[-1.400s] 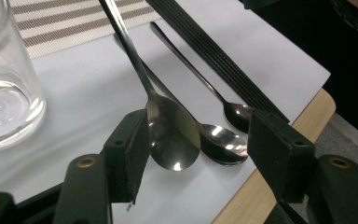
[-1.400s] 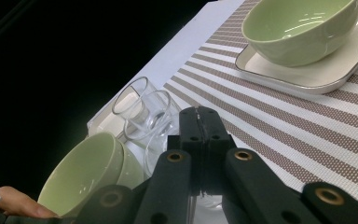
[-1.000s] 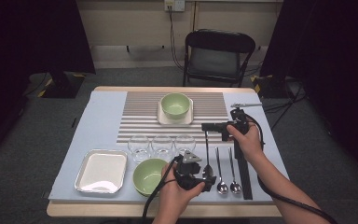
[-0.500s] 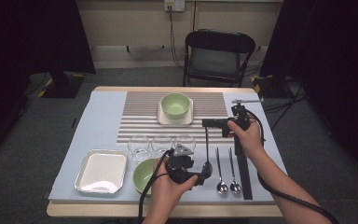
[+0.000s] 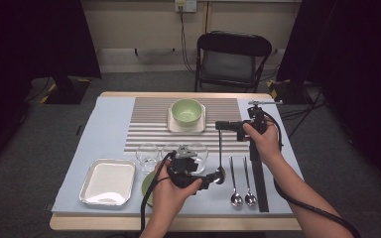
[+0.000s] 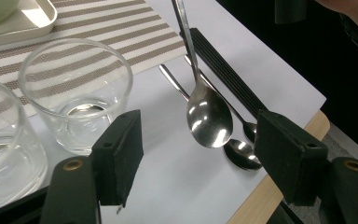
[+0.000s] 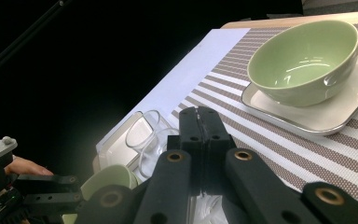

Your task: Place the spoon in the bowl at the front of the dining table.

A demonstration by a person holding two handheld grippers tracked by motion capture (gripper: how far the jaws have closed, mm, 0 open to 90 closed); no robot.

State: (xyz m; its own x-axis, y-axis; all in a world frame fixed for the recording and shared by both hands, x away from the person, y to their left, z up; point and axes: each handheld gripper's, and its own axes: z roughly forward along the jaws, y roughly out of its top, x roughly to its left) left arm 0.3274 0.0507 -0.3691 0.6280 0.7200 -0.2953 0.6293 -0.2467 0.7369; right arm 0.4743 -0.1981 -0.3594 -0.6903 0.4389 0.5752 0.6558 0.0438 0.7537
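A: Where was the hanging spoon (image 6: 208, 116) located?

B: It hung bowl-down above the blue mat (image 5: 106, 129), its bowl just beside the two spoons (image 5: 243, 198) that lay flat on the mat. Its handle ran straight up to the right claw (image 5: 222, 126). In the left gripper view its bowl sat between the two pads of the left claw (image 6: 200, 158), with a clear gap on each side.

A: State of the right claw?

B: Closed on the spoon handle. In the right gripper view the two jaws met with no gap.

A: State of the left claw?

B: Open. The pads stood wide apart and touched nothing.

A: What lay around the spoon?

B: To its left stood the clear glasses (image 5: 148, 152), three in a row, near the spoon bowl. Under the left hand (image 5: 171, 191), a green bowl (image 5: 148, 186) showed in part. Further left lay a silver tray (image 5: 108, 181). To the spoon's right, a black ribbed strip (image 5: 259, 178) ran along the mat. Beyond the spoon, a second green bowl (image 5: 186, 111) sat on a white plate (image 5: 174, 126) on the striped mat (image 5: 149, 124). All rested on the bench (image 5: 178, 224).
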